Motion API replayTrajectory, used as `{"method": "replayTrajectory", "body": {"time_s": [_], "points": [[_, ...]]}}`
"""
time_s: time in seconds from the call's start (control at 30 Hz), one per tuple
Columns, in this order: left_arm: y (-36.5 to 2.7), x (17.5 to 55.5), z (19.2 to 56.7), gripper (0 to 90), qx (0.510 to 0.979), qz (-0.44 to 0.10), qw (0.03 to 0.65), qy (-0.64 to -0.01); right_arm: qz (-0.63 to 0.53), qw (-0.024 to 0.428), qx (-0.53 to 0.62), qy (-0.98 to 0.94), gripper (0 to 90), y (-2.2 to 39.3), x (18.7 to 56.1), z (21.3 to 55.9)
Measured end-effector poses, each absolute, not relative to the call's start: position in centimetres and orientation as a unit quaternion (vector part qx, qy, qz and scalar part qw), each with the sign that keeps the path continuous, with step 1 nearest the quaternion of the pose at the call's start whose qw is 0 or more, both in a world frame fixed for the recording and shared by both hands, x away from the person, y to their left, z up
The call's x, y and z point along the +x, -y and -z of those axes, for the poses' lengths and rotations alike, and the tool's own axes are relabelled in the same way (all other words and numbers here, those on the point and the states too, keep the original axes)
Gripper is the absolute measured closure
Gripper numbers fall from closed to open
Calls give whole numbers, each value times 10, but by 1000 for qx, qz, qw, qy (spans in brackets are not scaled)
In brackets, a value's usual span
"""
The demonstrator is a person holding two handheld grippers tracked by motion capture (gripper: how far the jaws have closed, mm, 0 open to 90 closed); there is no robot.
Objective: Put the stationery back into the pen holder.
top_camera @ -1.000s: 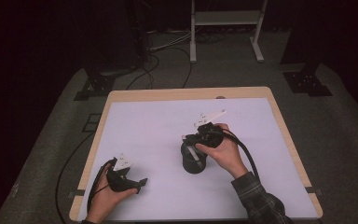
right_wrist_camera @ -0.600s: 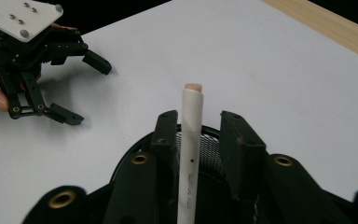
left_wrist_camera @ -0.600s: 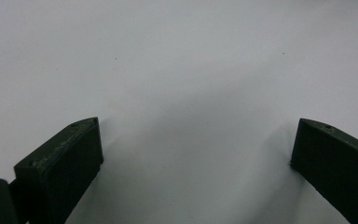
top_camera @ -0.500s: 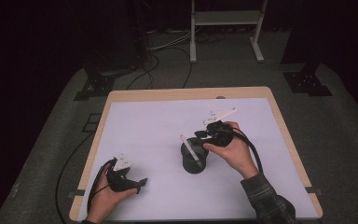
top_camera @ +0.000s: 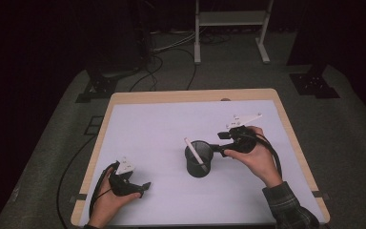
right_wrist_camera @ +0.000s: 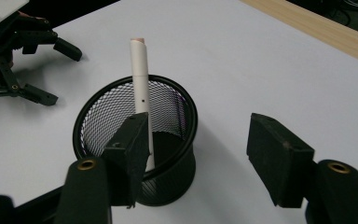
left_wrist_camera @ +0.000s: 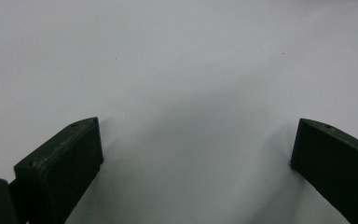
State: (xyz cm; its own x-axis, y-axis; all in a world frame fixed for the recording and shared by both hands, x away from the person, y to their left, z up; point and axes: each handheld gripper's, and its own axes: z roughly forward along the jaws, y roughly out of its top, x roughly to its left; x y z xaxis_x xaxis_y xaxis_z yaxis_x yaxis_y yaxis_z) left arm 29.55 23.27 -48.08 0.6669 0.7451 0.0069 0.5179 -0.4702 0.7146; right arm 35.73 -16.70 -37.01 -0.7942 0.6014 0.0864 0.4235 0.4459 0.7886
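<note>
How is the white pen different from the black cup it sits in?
The slim white plastic pen is solid and narrow, while the round black wire-mesh cup is wide and see-through. The pen leans against the cup's rim and pokes out above it; the cup stands upright on the white table. The pen rests inside; the cup holds it. Neither is gripped: the right tool is open close to the cup.

Bare white table [top_camera: 152, 124] all round, bar one mesh cup [top_camera: 199, 159] (mid-table).
</note>
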Motion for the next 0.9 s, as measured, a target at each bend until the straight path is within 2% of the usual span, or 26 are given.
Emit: {"method": "replayTrajectory", "body": {"time_s": [0.33, 0.9], "points": [[-233, 295, 481, 11, 842, -161, 353, -376, -425, 124, 326, -835, 270, 196, 347, 379], [-233, 295, 481, 11, 842, -161, 353, -375, -408, 135, 356, -830, 219, 236, 327, 396]]}}
